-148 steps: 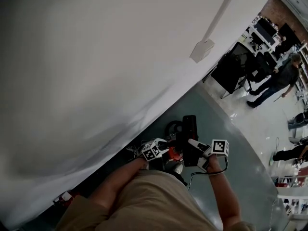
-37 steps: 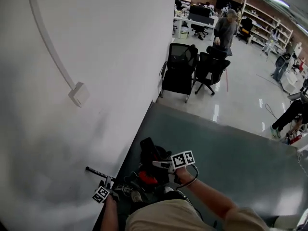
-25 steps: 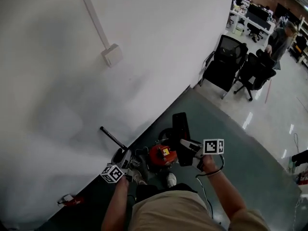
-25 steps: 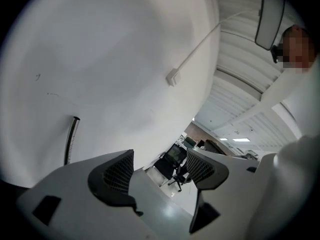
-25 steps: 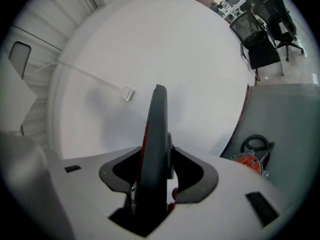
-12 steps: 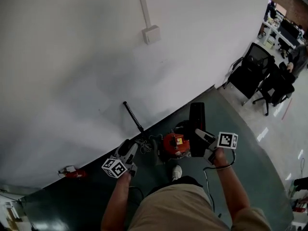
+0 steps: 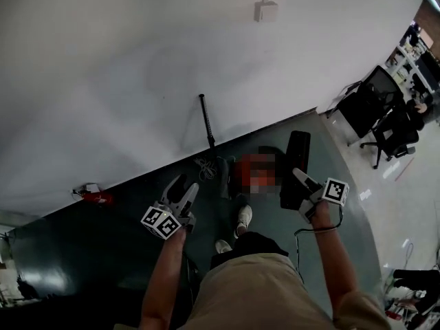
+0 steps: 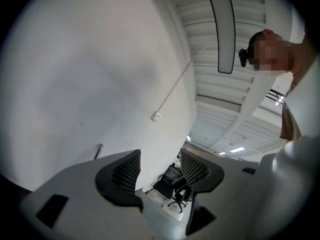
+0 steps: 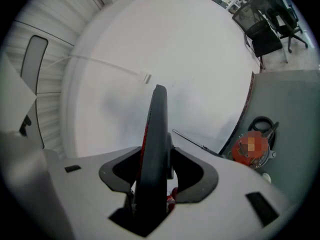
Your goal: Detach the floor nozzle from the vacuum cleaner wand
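Note:
The black floor nozzle (image 7: 297,163) is off the wand and stands on edge between the jaws of my right gripper (image 7: 297,177), which is shut on it. In the right gripper view the nozzle (image 9: 156,144) rises as a thin dark blade between the pads. The slim black wand (image 7: 206,122) leans alone against the white wall, and its tip (image 8: 98,151) shows in the left gripper view. My left gripper (image 7: 182,188) hangs apart from it, lower left. Its jaws have just been closing, still open with nothing between them (image 8: 157,171).
The red vacuum body (image 7: 256,172) sits on the dark floor mat by the wall, with cables (image 7: 205,167) beside it. The person's shoes (image 7: 243,216) stand just below it. Black office chairs (image 7: 371,105) stand at the right. A small red item (image 7: 93,196) lies at the left.
The left gripper has drawn back and up from the wand, which stays leaning on the wall. The right gripper has carried the nozzle to the right, away from the vacuum body.

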The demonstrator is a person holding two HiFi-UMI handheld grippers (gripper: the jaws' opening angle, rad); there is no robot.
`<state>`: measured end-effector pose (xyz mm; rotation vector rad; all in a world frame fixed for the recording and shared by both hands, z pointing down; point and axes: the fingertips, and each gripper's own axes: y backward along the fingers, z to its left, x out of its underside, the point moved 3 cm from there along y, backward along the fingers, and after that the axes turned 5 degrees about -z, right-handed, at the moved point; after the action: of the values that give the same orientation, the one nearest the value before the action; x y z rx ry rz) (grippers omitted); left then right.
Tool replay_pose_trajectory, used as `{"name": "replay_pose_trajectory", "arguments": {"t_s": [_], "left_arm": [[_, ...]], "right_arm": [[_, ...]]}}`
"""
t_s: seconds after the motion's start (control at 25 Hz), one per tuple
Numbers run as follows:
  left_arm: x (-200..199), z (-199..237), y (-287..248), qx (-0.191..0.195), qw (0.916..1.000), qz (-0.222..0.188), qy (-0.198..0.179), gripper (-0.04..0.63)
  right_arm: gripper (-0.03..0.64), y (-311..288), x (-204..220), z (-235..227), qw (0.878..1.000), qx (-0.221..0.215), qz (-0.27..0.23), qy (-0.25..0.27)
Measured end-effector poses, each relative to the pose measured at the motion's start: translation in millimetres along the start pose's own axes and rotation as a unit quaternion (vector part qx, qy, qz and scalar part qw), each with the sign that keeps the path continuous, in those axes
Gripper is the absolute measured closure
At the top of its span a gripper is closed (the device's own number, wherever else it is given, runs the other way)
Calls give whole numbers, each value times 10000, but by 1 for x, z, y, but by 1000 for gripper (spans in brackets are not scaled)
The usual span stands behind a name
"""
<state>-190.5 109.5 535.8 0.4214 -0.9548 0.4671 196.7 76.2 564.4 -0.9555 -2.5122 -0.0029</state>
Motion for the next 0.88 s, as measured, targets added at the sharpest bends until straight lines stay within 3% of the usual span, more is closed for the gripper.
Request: {"name": "replay_pose_trajectory", "arguments": {"t_s": [0.12, 0.28, 0.52, 0.76, 0.88], "left_arm": [[4, -7, 46, -50, 9998, -169, -33, 336], [25, -7, 87, -146, 9993, -309, 147, 336], [41, -6, 94, -360, 9992, -88, 166, 336], [53, -14, 90, -712, 9973, 17, -171, 336], [61, -25, 80, -910, 9957, 56, -183, 336]], "right_arm": [[419, 16, 35, 9, 9999, 48, 28, -127], [419, 29, 59, 24, 9998, 108, 143, 103], [419, 27, 63, 21, 9992, 16, 399, 63], [419, 24, 62, -7, 9965, -44, 833, 20], [419, 23, 56, -17, 9927, -117, 1174, 236]]}}
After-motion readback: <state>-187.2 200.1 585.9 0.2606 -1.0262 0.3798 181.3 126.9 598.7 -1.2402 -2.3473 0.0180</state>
